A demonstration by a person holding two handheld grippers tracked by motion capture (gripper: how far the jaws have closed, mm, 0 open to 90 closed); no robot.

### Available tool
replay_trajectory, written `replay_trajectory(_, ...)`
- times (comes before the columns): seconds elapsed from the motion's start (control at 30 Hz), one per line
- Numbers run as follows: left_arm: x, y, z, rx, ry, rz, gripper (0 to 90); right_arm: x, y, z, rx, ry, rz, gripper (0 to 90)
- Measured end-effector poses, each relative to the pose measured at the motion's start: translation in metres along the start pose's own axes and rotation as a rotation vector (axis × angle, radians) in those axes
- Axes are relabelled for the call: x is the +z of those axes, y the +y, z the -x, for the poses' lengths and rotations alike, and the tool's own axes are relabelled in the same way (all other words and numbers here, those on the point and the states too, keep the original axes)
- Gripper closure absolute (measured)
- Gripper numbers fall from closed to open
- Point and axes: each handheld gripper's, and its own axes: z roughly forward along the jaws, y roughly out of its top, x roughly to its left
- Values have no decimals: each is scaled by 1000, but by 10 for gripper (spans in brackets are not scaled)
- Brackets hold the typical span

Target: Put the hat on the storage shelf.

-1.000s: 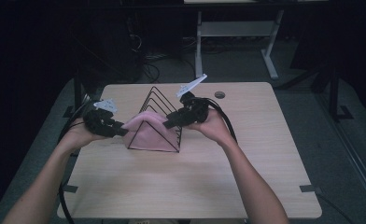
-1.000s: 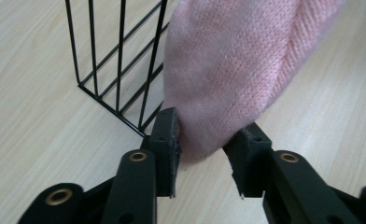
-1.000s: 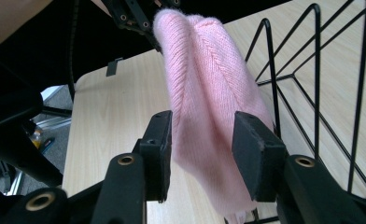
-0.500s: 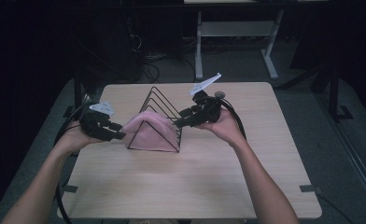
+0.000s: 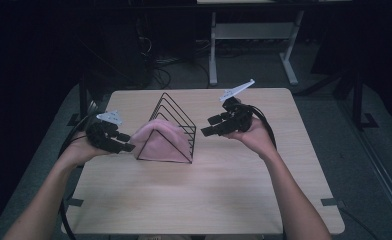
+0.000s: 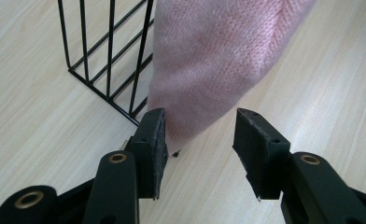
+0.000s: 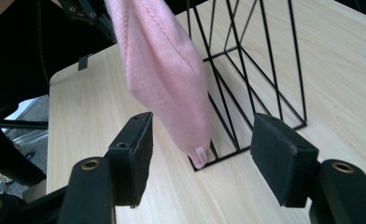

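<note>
A black wire rack (image 5: 176,107) shaped like a triangle stands on the middle of the wooden table (image 5: 209,200). A pink knit cloth (image 5: 159,142) is draped over its near end. My left gripper (image 5: 118,142) sits just left of the cloth, apart from it. In the left gripper view, that gripper (image 6: 200,135) is open, with the cloth (image 6: 214,60) hanging just ahead and the rack (image 6: 109,56) beside it. My right gripper (image 5: 215,127) hovers to the right of the rack. In the right gripper view, this gripper (image 7: 202,135) is open and faces the cloth (image 7: 167,70) and rack (image 7: 265,60).
Behind the table stands a white desk frame (image 5: 254,35), with cables (image 5: 159,60) on the dark floor. Each gripper trails a black cable off the table side. Bare tabletop stretches in front of the rack and to its right.
Both grippers have drawn back from the pink cloth, the left one to the left and the right one to the right and up. The cloth stays draped on the rack.
</note>
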Motion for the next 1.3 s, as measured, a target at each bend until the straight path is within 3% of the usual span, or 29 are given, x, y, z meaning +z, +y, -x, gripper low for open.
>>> replay_trajectory(0.2,0,-1,1,-1,-4,-5,528,-8,-7,3,7,-17,-3,382)
replay_trajectory(0.33,0,-4,2,-23,-9,9,505,-14,-13,6,16,-26,0,379)
replay_trajectory(0.57,0,-13,4,-52,-2,12,467,-26,-30,13,51,-50,4,374)
replay_trajectory(1.3,2,-26,11,-82,15,23,380,-59,-81,27,151,-106,16,358)
